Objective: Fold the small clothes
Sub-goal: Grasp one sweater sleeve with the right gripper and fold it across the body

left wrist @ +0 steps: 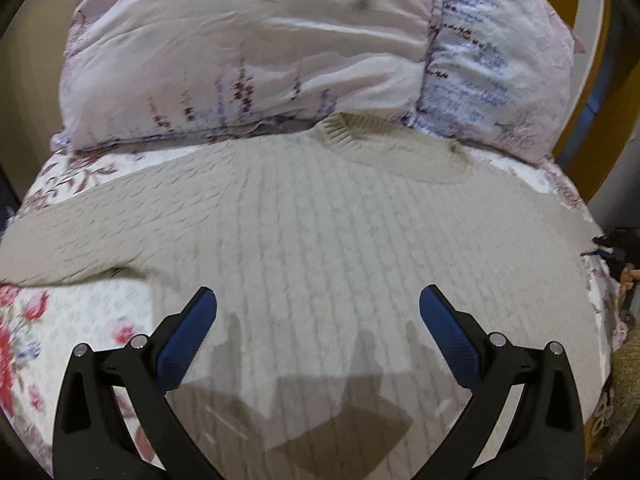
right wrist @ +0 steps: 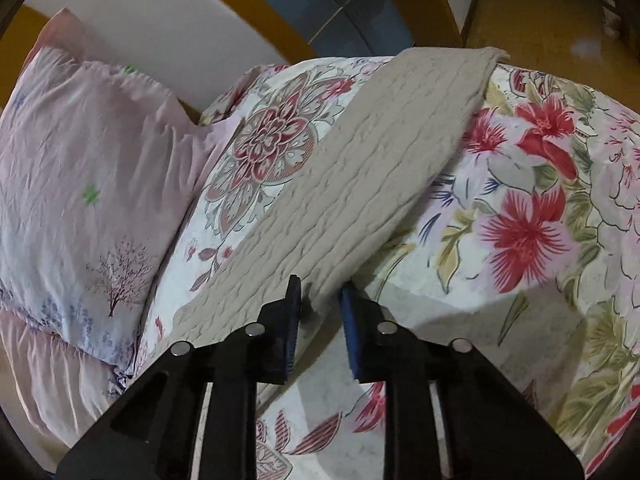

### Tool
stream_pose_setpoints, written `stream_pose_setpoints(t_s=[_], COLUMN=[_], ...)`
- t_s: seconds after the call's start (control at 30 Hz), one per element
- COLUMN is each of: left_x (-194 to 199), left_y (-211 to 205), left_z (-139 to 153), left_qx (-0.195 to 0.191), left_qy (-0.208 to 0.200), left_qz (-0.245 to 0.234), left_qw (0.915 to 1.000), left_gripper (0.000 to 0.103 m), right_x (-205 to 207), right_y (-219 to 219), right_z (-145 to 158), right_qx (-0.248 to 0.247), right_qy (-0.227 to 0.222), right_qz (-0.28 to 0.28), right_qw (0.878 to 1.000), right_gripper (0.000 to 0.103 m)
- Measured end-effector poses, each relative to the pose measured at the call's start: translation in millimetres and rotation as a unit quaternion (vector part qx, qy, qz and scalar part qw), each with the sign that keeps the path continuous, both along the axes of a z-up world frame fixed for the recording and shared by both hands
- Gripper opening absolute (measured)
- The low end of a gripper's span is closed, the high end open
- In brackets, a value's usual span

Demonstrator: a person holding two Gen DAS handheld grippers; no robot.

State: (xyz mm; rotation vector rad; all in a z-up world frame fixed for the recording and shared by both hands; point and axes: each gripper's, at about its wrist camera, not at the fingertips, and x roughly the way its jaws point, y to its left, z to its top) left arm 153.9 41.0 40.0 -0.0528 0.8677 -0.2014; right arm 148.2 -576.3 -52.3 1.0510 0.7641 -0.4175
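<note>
Left wrist view looks down on a beige cable-knit sweater [left wrist: 320, 224] spread flat, front up, on a bed covered by a floral bedspread [left wrist: 72, 320], with its ribbed collar [left wrist: 340, 132] pointing at the pillows [left wrist: 248, 52] by the headboard. Laid out like this, both sleeves reach out to the sides, which I judge is the starting layout for folding: body smoothed, sleeves ready to be brought inward. The left gripper [left wrist: 318, 304] hovers over the lower part of the sweater's body; its jaws stand wide apart, the 2 blue pads well clear of each other, holding nothing, and whether they touch the knit cannot be told, though their shadow falls close beneath. In the right wrist view, 1 sleeve [right wrist: 380, 168] runs diagonally away across the bedspread toward its cuff at the far edge of the bed. The right gripper [right wrist: 320, 296] sits at the near end of that sleeve, where it joins the body, jaws narrowed to a small gap with an edge of the knit lying between the pads; whether they actually pinch the fabric I cannot tell.
</note>
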Motion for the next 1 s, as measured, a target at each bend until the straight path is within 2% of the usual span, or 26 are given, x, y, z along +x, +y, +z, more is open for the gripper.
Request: stream_pose_setpoints(t_s=[0.17,0.23,0.33,0.43,0.5,0.6,0.67,0.73,0.77,0.83,0.93,1.0], left_x=[10.9,15.1,20.1,22.1,25.0,26.4,26.6,26.3,26.8,27.1,27.4,27.2], left_y=[-7.3,-8.5,-8.3,-3.7,-1.6,-0.6,-3.3,-7.6,-11.5,-17.7,-27.3,-31.9], left_z=[1.2,1.9,5.0,8.0,9.0,8.7,8.4,7.6,7.0,6.5,5.1,4.5], left_qx=[-0.029,-0.037,-0.053,-0.079,-0.097,-0.113,-0.124,-0.135,-0.140,-0.149,-0.162,-0.166], left_qy=[-0.016,-0.019,-0.023,-0.029,-0.029,-0.025,-0.022,-0.017,-0.012,-0.004,0.008,0.015], left_qz=[-0.019,-0.023,-0.028,-0.023,-0.019,-0.017,-0.018,-0.025,-0.031,-0.039,-0.051,-0.049], left_qw=[0.9993,0.9988,0.9979,0.9962,0.9947,0.9931,0.9919,0.9904,0.9896,0.9881,0.9854,0.9848], left_gripper=[0.101,0.101,0.101,0.101,0.101,0.101,0.101,0.098,0.097,0.095,0.094,0.094], right_x=[2.7,5.4,6.8,7.3,9.4,12.7,16.7,24.6,30.1,35.8,38.9,35.2], right_y=[2.7,7.6,25.2,52.5,81.8,133.2,174.8,212.8,238.3,268.2,288.2,281.4], right_z=[1.9,9.5,37.8,69.8,91.5,108.8,107.0,95.4,82.4,59.0,40.9,36.4], right_qx=[-0.036,-0.068,-0.133,-0.178,-0.199,-0.208,-0.200,-0.186,-0.175,-0.165,-0.166,-0.144], right_qy=[0.008,0.005,-0.027,-0.076,-0.115,-0.159,-0.171,-0.166,-0.151,-0.120,-0.088,-0.082], right_qz=[0.006,0.016,0.043,0.086,0.129,0.206,0.268,0.323,0.361,0.402,0.419,0.415], right_qw=[0.999,0.998,0.990,0.977,0.965,0.943,0.927,0.913,0.904,0.893,0.888,0.895], right_gripper=[0.011,0.010,0.010,0.010,0.010,0.010,0.009,0.009,0.009,0.009,0.010,0.013])
